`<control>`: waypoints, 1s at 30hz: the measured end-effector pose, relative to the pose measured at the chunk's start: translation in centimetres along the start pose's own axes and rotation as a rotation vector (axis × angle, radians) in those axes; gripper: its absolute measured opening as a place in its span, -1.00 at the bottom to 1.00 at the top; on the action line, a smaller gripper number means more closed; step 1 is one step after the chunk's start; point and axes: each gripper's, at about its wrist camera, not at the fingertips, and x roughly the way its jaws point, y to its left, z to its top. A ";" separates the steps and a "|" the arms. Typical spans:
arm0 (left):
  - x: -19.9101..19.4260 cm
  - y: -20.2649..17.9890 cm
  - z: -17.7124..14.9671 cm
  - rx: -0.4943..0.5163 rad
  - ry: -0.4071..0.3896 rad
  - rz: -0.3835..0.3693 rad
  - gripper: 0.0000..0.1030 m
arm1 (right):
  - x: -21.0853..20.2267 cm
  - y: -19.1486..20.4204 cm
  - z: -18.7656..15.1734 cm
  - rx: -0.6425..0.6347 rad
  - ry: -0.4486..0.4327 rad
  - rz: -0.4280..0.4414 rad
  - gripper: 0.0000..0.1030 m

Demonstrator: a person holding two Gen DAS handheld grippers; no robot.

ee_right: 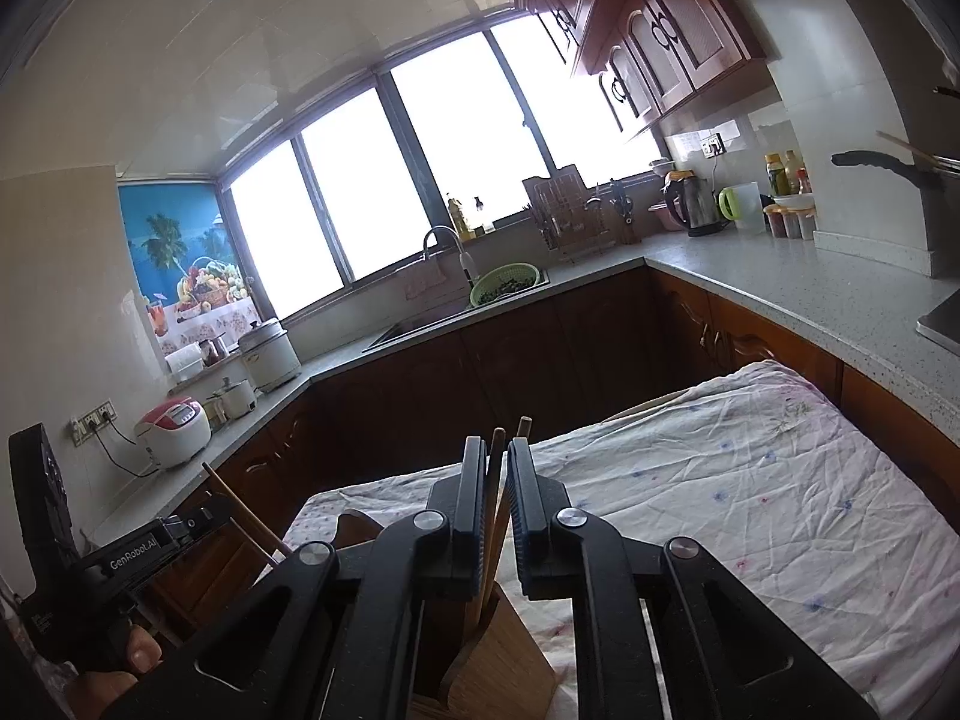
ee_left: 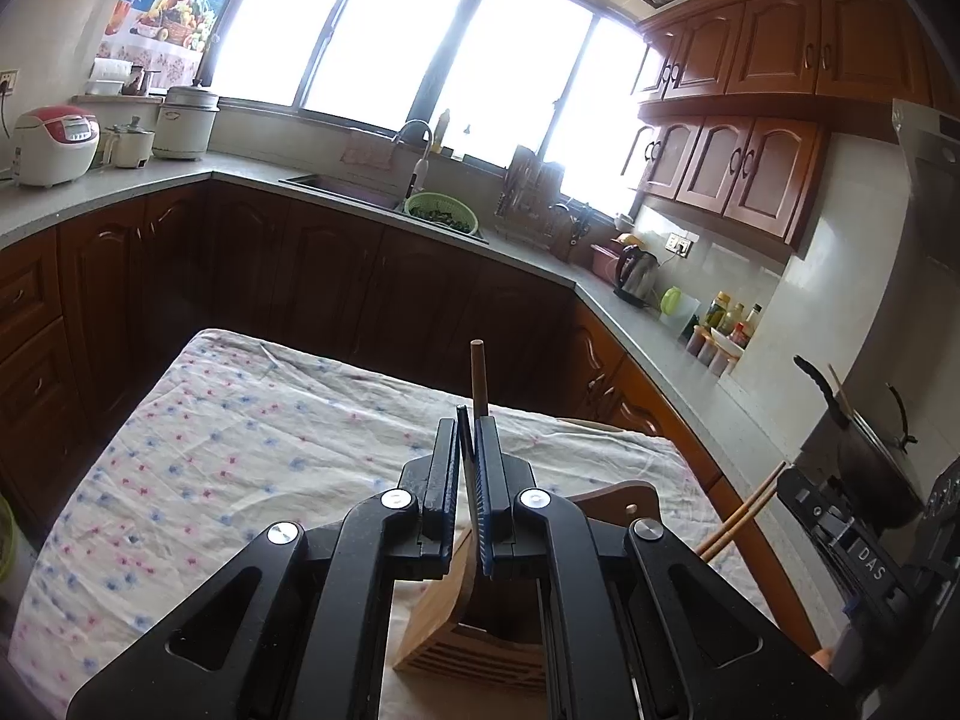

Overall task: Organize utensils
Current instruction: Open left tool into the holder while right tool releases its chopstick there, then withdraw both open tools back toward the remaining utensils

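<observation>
1. Bamboo utensil holder (ee_left: 480, 618): stands on the cloth-covered table (ee_left: 240, 450), directly below and just ahead of both grippers. It shows slatted sides and an open compartment at the top (its interior is mostly hidden by the gripper bodies).

2. Left gripper (ee_left: 471, 420): jaws drawn narrow, clamped on a single wooden stick (ee_left: 478, 378), apparently a chopstick, which rises upright past the fingertips. Its lower end is hidden behind the fingers, so I cannot tell whether it has entered the holder.

3. Right gripper (ee_right: 497, 450): jaws narrow, with a pair of chopsticks (ee_right: 497, 516) between them, running down toward the holder's (ee_right: 498, 654) open compartment. Firm grip or loose contact cannot be told for certain; it reads as a hold.

4. Cross-check: the left wrist view shows the right gripper's pair as two sticks (ee_left: 741, 516) slanting at its right side; the right wrist view shows the left gripper's stick (ee_right: 240, 510) at its left side.

5. Beyond the grippers, at the far table edge: one more pale wooden utensil (ee_left: 591, 423) lies on the cloth, untouched.

6. Progress, as a judgement: mid-task. Both loads are over the holder but not seen released; at least the far utensil is left to collect. No seated utensil can be confirmed.
</observation>
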 end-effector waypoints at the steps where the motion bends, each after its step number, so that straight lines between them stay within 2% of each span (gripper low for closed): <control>1: -0.2 0.1 0.0 -0.004 0.004 0.002 -0.74 | -0.2 -0.1 0.0 0.008 0.001 0.000 -0.64; 2: -0.5 0.2 -0.1 -0.013 0.005 0.002 -0.38 | -0.4 -0.3 0.0 0.017 0.000 0.004 -0.53; 3: -1.0 0.4 -0.2 -0.022 -0.002 0.006 0.03 | -0.7 -0.5 0.1 0.028 -0.003 0.008 -0.20; 4: -1.6 0.5 -0.2 -0.030 -0.012 0.016 0.20 | -1.0 -0.7 0.2 0.039 -0.010 0.010 0.20; 5: -2.1 0.6 -0.3 -0.033 -0.019 0.029 0.39 | -1.5 -0.9 0.2 0.047 -0.020 0.009 0.37; 6: -2.7 0.7 -0.4 -0.030 -0.022 0.036 0.42 | -1.9 -1.0 0.3 0.049 -0.031 0.000 0.62; 7: -3.2 0.7 -0.4 -0.026 -0.020 0.034 0.45 | -2.4 -1.0 0.3 0.048 -0.042 -0.007 0.67; 9: -4.3 0.8 -0.6 -0.029 -0.013 0.040 0.73 | -3.1 -1.2 0.4 0.051 -0.042 -0.005 0.70; 10: -4.9 0.9 -0.8 -0.032 -0.017 0.041 0.74 | -3.3 -1.3 0.4 0.055 -0.036 0.000 0.78; 16: -8.4 1.1 -2.4 -0.017 -0.010 0.073 0.92 | -5.7 -0.7 -0.5 0.005 -0.003 0.021 0.99; 21: -10.6 2.0 -4.2 -0.031 0.024 0.079 0.97 | -8.0 0.3 -1.8 -0.069 0.030 0.026 0.99; 30: -14.4 2.9 -7.3 -0.037 0.054 0.097 0.97 | -11.7 0.4 -4.2 -0.078 0.084 0.045 1.00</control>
